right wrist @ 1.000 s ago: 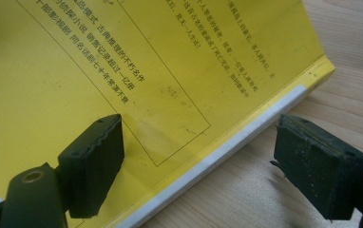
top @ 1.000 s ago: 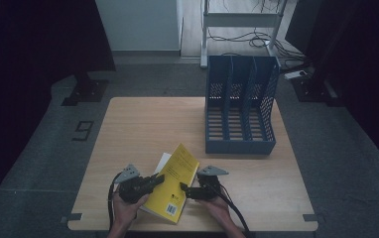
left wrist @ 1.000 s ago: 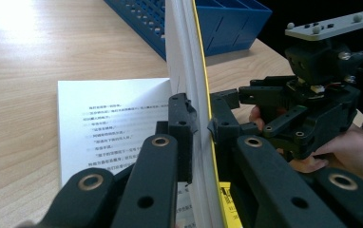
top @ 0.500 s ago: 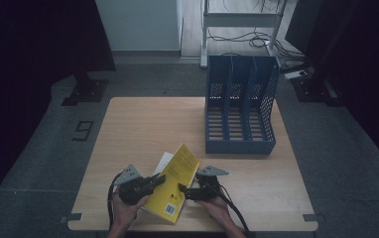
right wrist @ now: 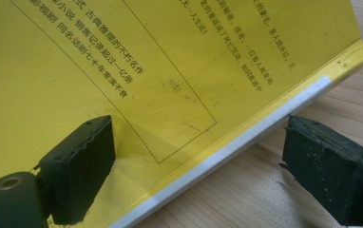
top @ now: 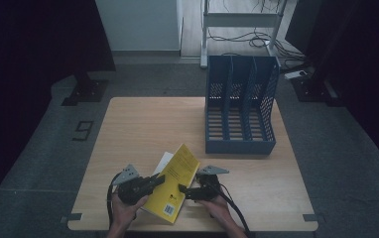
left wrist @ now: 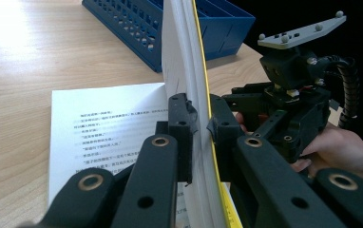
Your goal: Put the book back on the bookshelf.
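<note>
A yellow paperback (top: 176, 182) stands half open near the table's front edge, its cover lifted and a white printed page (left wrist: 106, 121) lying flat. My left gripper (top: 154, 181) comes in from the left and is shut on the raised cover and a few pages (left wrist: 202, 128). My right gripper (top: 183, 190) sits at the book's right side. Its jaws have just been opening and now stand wide (right wrist: 203, 166). One pad (right wrist: 77, 166) hovers in front of the yellow back cover (right wrist: 146, 61), the other (right wrist: 329, 168) hangs over bare wood, neither pressing.
A blue three-slot file rack (top: 239, 106) stands at the back right of the wooden table (top: 143, 129). A hand holds each gripper at the front edge. Dark floor surrounds the table, with cables and a metal frame beyond.
The book and both hands hold their places in the high view; no clear shift shows there.
</note>
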